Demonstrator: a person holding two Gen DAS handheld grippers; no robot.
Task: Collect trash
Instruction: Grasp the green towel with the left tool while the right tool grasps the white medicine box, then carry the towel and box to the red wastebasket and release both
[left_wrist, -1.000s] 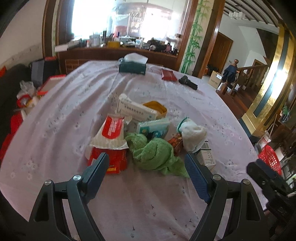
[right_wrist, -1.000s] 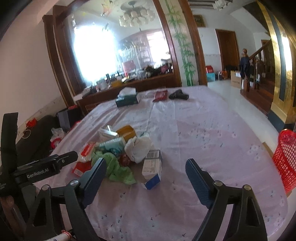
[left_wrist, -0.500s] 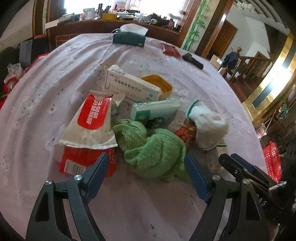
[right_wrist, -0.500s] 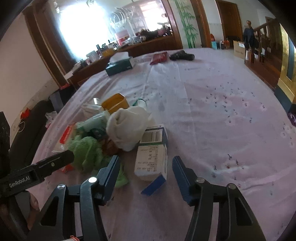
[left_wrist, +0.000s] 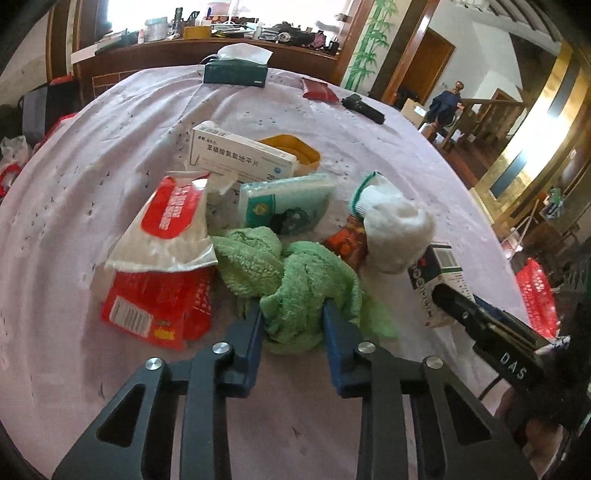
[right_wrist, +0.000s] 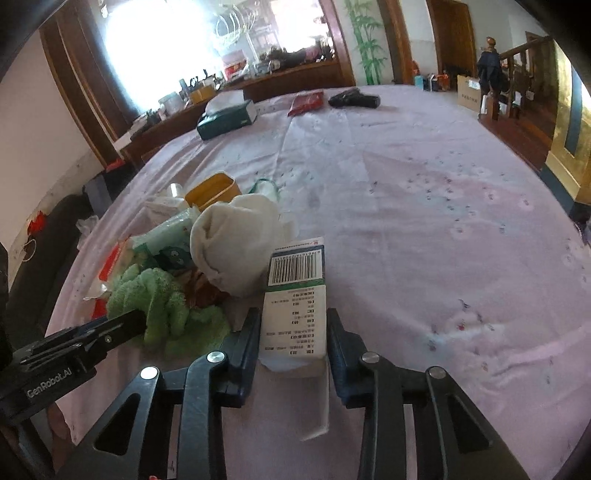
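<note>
My left claw (left_wrist: 292, 312) is pinched on the green towel (left_wrist: 295, 280), which lies crumpled at the near edge of the trash pile on the desk (right_wrist: 424, 206). My right claw (right_wrist: 293, 326) is clamped on the white medicine box (right_wrist: 295, 306), barcode end facing away; the box appears lifted slightly, though contact with the desk is unclear. A white sock (right_wrist: 236, 240) touches the box's left side.
</note>
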